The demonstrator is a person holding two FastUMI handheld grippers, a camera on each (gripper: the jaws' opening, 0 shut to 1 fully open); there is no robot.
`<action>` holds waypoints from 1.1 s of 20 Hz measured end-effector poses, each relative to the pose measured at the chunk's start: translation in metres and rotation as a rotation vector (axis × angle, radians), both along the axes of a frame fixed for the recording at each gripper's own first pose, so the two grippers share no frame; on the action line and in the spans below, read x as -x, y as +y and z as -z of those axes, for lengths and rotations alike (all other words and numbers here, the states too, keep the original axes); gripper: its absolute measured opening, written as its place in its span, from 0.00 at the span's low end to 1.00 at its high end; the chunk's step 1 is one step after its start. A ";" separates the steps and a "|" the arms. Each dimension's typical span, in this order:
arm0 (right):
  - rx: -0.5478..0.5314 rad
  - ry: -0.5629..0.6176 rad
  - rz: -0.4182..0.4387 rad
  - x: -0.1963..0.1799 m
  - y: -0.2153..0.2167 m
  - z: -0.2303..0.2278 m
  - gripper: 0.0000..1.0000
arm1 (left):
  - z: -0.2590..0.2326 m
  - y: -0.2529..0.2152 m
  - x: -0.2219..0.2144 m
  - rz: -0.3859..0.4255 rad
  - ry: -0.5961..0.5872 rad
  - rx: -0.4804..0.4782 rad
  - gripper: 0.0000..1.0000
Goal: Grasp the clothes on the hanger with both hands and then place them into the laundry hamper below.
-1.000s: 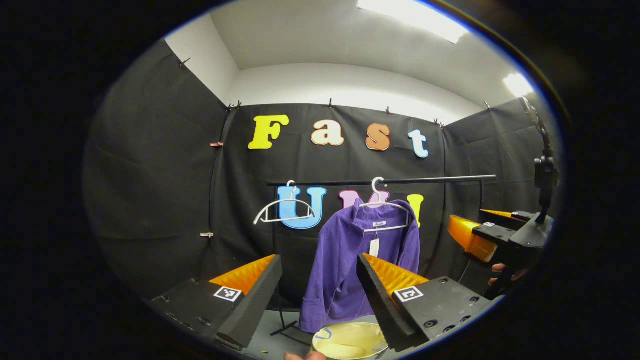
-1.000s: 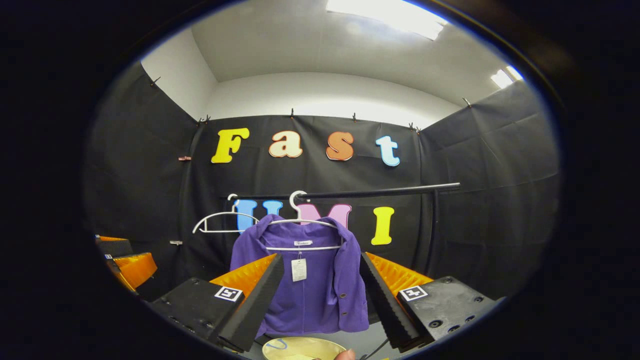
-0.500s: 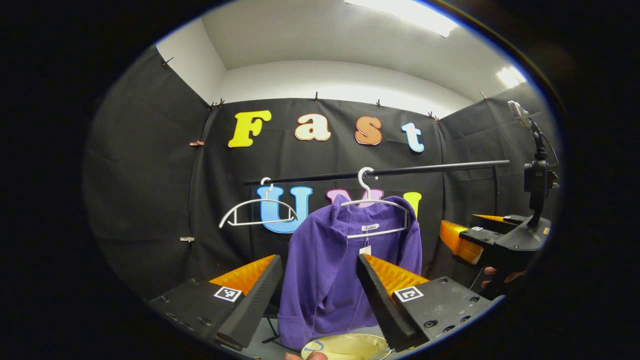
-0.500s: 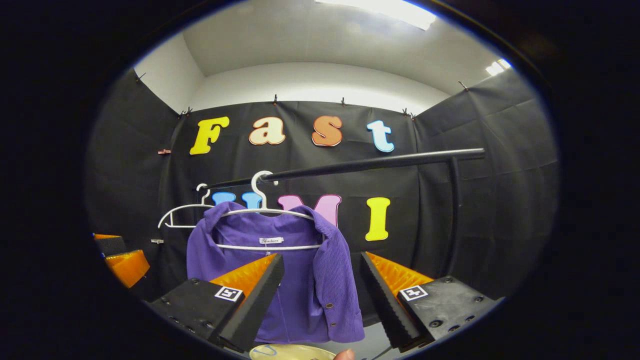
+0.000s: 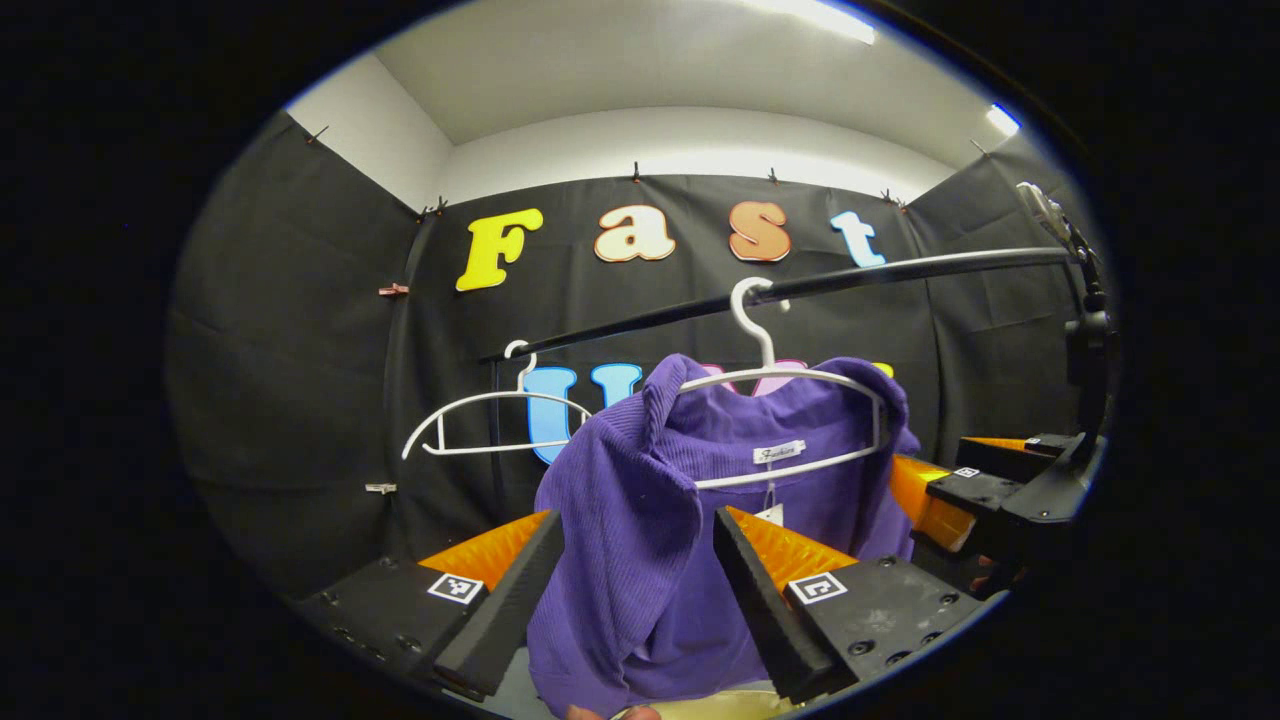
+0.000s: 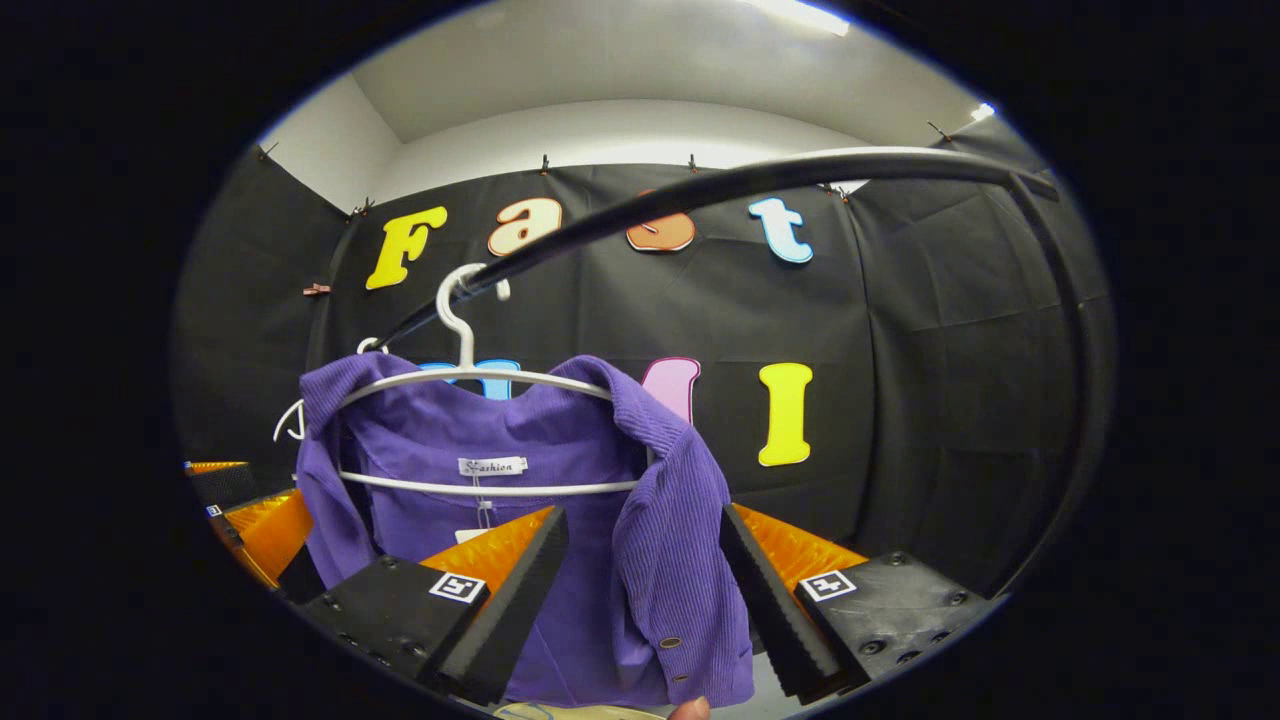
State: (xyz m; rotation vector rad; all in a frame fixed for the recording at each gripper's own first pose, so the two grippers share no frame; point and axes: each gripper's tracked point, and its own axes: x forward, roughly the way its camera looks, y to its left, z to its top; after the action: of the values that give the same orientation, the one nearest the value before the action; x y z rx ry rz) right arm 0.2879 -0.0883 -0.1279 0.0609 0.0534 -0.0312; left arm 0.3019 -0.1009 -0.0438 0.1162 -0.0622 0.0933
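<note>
In the left gripper view, an empty white hanger hangs at the left end of the black rail, and to its right a second white hanger hooks over the same rail and carries the purple shirt. The left gripper is released, its fingers spread wide, with one front panel of the shirt hanging in the gap between them; whether either finger touches the cloth cannot be told. At the bottom edge, under the shirt's hem, a sliver of the yellowish laundry hamper shows. Further right, the right gripper sits just beside the shirt's far shoulder. In the right gripper view, the left gripper appears at the far left, beside the shirt's sleeve. The shirt hangs on its hanger from the rail, collar open and a tag at the neck. The right gripper is likewise released, fingers apart, the buttoned front panel hanging between them. The hamper's rim peeks below.
</note>
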 end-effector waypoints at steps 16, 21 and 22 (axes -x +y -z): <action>-0.046 0.056 -0.018 -0.047 -0.007 0.037 0.06 | 0.026 0.023 -0.074 -0.087 0.029 -0.069 0.08; 0.043 -0.013 0.017 -0.038 -0.025 0.012 0.06 | 0.027 0.032 -0.074 -0.040 0.062 -0.053 0.05; 0.063 -0.030 0.020 -0.037 -0.027 0.007 0.06 | 0.026 0.032 -0.073 -0.039 0.050 -0.041 0.06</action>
State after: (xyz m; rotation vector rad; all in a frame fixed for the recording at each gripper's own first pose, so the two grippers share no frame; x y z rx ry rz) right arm 0.3245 -0.1154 -0.1347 -0.0013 0.0219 -0.0516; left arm 0.3746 -0.0692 -0.0695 0.1604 -0.0121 0.1284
